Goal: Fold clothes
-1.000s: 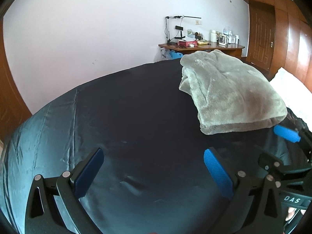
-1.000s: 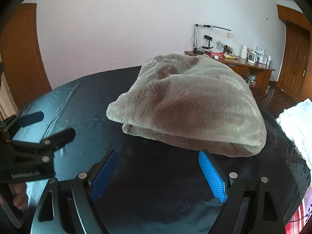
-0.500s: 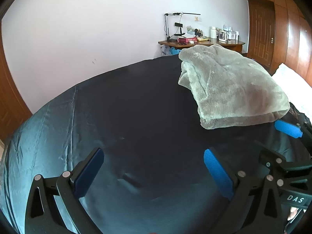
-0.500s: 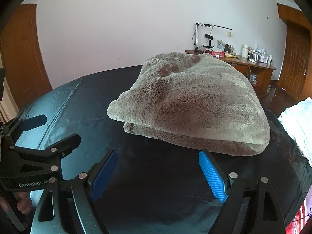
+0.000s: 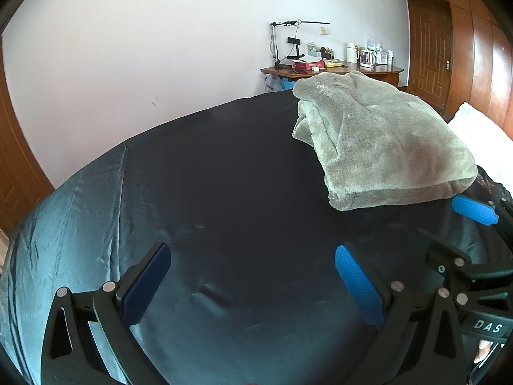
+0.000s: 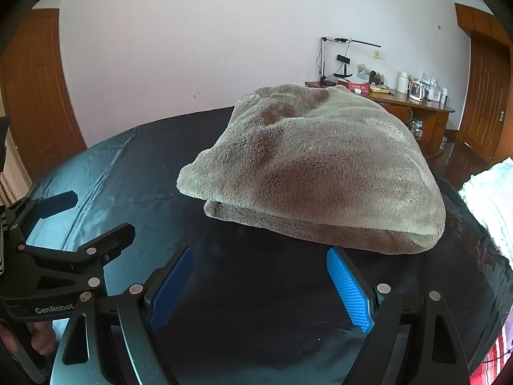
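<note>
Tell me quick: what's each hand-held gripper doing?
Left hand-held gripper: open, empty.
Right hand-held gripper: open, empty, short of the folded grey fleece.

The folded fleece garment (image 6: 320,170) is grey-green with brownish patches where the pile is brushed. It lies on a dark navy, glossy sheet (image 5: 224,192) that shines pale blue toward 9 o'clock. The left gripper (image 5: 253,276) has a black frame and blue pads; the right gripper (image 6: 259,282) is the same, its pad at 4 o'clock dotted with a fine bright-blue texture. The wall (image 5: 192,48) is pale lilac-white. The door (image 5: 429,51) at 2 o'clock is reddish-brown wood. A white bedding pile (image 6: 490,199) sits at 3 o'clock.
</note>
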`<state>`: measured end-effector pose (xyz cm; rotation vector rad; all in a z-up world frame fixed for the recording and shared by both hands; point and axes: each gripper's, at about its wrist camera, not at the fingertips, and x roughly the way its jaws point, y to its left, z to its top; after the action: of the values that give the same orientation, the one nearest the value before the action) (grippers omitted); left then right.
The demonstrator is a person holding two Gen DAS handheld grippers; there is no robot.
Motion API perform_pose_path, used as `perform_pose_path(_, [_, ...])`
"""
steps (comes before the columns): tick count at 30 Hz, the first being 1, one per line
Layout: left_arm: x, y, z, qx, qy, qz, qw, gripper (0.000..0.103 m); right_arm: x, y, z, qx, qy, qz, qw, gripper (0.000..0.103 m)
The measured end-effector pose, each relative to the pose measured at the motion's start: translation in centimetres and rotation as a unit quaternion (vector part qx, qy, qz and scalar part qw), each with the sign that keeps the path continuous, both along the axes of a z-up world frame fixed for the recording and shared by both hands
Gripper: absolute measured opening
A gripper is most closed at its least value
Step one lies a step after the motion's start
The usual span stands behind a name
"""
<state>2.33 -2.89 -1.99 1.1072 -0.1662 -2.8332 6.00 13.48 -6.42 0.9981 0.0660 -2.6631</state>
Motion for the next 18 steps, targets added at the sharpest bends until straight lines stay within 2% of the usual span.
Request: perform_pose_path(18, [0.02, 0.1, -0.17, -0.002, -0.002, 0.001, 1.0, 0.103, 0.01, -0.14, 0.06, 0.0, -0.003, -0.008, 1.0, 0.087])
